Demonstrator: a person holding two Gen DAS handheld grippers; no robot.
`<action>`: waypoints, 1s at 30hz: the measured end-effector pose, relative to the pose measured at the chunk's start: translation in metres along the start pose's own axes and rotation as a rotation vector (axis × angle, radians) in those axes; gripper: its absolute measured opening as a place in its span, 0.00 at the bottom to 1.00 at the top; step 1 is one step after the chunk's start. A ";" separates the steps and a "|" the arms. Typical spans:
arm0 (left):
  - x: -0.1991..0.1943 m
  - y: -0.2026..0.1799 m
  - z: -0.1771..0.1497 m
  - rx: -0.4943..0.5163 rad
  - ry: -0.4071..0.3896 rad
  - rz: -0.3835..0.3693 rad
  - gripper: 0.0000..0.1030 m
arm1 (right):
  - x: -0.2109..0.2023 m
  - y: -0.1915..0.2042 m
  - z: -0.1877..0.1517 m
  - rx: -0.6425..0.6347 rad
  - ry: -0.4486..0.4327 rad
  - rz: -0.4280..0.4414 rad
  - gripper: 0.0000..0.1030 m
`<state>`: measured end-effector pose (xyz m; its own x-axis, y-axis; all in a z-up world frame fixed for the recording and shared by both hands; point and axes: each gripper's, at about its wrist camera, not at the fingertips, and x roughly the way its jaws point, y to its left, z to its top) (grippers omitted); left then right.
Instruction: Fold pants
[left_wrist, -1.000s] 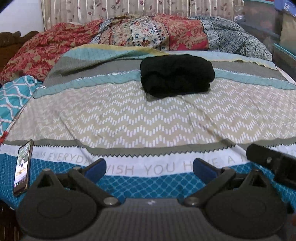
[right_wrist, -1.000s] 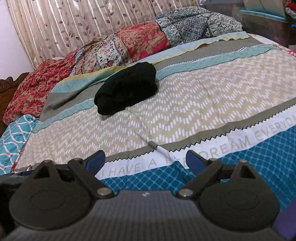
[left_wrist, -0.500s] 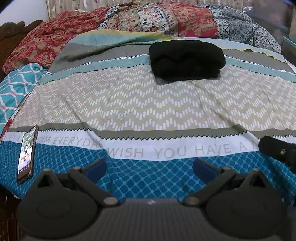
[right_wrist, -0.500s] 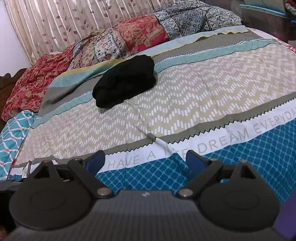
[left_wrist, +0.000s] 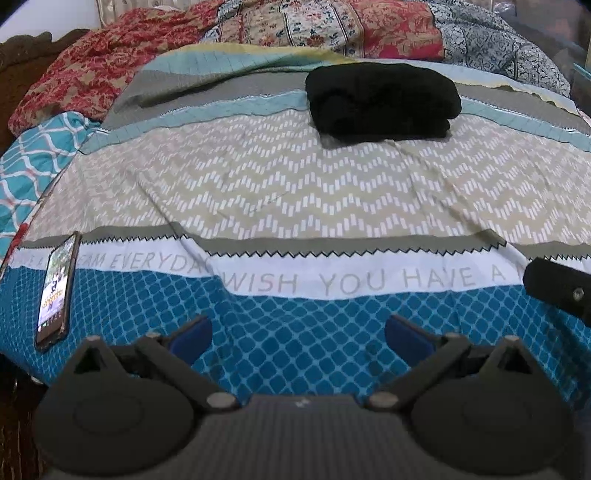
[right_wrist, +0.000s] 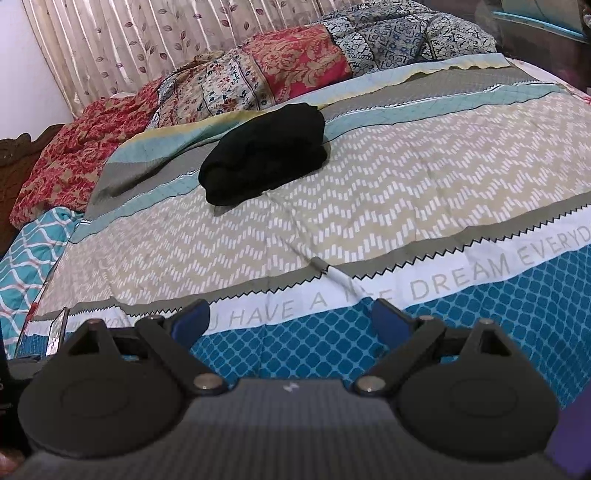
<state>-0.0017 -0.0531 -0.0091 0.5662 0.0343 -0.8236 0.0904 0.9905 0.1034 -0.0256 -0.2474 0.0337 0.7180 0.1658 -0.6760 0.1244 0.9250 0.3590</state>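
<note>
Left wrist view: both grippers backed off from the folded pants (left_wrist: 382, 101).
Left gripper (left_wrist: 297, 334) and right gripper (right_wrist: 291, 319), fingers wide apart and empty, have withdrawn to the bed's (left_wrist: 295, 192) near edge; folding looks finished.

Patterned bedspread (left_wrist: 295, 192), phone (left_wrist: 55, 288) (screen lit), floral quilt (right_wrist: 258, 74), curtain (right_wrist: 129, 37)

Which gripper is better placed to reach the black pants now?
Marginally the left gripper: the pants lie almost straight ahead of it, while they sit off to the left of the right gripper. Both are open, empty and well short of the bundle.
</note>
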 end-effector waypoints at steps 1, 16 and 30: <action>0.001 -0.001 0.000 0.002 0.005 0.000 1.00 | 0.001 0.000 -0.001 0.001 0.003 -0.002 0.93; 0.011 -0.014 -0.003 0.036 0.053 -0.035 1.00 | 0.005 -0.005 -0.004 0.007 0.024 -0.030 0.93; 0.006 0.000 0.014 -0.006 0.012 0.005 1.00 | -0.001 -0.004 0.002 0.004 -0.003 -0.017 0.93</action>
<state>0.0129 -0.0544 -0.0059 0.5564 0.0411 -0.8299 0.0828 0.9911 0.1046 -0.0254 -0.2519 0.0339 0.7178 0.1486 -0.6802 0.1399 0.9262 0.3500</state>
